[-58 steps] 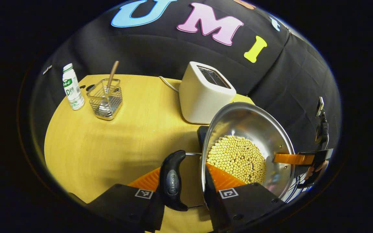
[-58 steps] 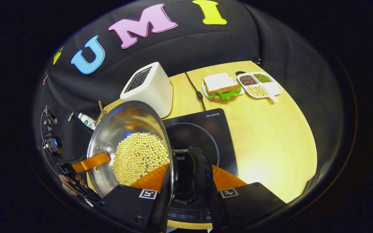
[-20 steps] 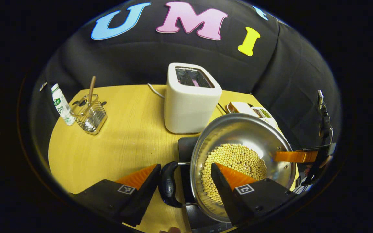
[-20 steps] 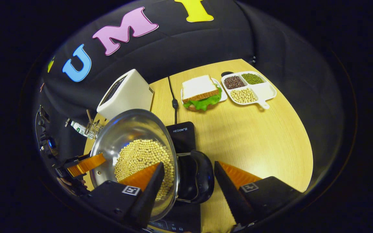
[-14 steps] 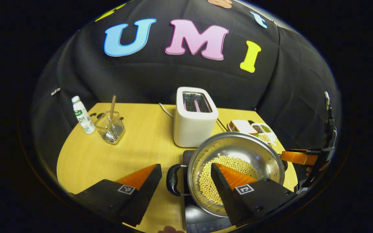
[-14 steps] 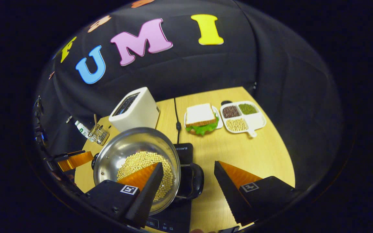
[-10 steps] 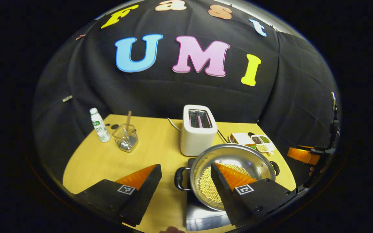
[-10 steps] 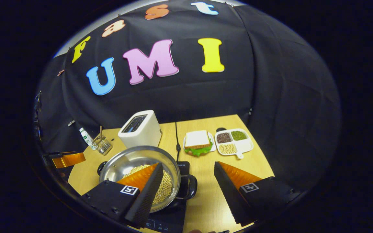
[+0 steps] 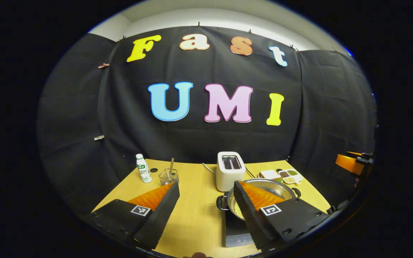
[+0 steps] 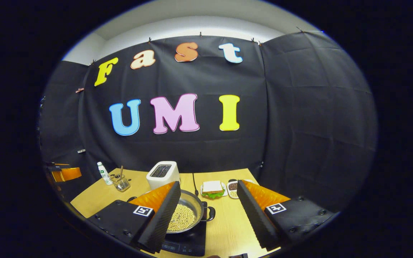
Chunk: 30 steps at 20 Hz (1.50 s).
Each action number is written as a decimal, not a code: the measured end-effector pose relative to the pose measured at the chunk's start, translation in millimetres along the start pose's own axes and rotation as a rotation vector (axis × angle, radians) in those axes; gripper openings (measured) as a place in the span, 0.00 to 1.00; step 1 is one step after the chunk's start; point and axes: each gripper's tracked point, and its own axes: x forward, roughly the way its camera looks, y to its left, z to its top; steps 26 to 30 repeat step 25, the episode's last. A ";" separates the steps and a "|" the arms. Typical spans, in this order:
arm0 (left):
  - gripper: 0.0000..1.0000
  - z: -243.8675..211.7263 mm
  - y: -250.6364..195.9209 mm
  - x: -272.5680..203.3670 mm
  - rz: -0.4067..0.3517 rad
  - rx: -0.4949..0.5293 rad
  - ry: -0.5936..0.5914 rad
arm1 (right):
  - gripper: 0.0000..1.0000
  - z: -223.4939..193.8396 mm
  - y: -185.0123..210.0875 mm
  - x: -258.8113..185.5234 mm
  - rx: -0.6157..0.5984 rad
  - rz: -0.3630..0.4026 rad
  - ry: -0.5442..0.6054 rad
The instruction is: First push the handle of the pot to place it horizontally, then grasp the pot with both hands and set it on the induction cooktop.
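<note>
The steel pot (image 9: 282,189) holds yellow beans and sits on the black induction cooktop (image 9: 236,231), its two black side handles pointing left and right. In the right gripper view the pot (image 10: 186,214) rests on the cooktop (image 10: 189,243) between the toaster and the table's front edge. My left gripper (image 9: 205,184) is open, well back from and above the pot, with nothing between its fingers. My right gripper (image 10: 208,182) is open too and equally far off. Each view catches the other gripper at its edge (image 9: 350,163) (image 10: 65,173).
A white toaster (image 9: 229,170) stands behind the pot on the yellow table (image 9: 195,208). At the back left are a small bottle (image 9: 142,172) and a wire basket (image 9: 168,176) with a spoon. A sandwich plate (image 10: 212,189) and a divided tray (image 10: 233,190) lie right of the pot.
Both grippers have let go of the pot's handles, opened, and drawn back and upward. The pot now rests on the cooktop and looks much smaller.
</note>
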 end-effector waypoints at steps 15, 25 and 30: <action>0.95 12.5 42.5 -135.9 0.080 0.017 -0.153 | 0.98 -3.7 34.6 -133.4 -0.007 -0.037 -0.094; 0.95 6.8 55.7 -133.2 0.105 -0.011 -0.117 | 0.98 -2.9 42.0 -122.0 0.006 -0.021 -0.072; 0.95 6.8 55.7 -133.2 0.105 -0.011 -0.117 | 0.98 -2.9 42.0 -122.0 0.006 -0.021 -0.072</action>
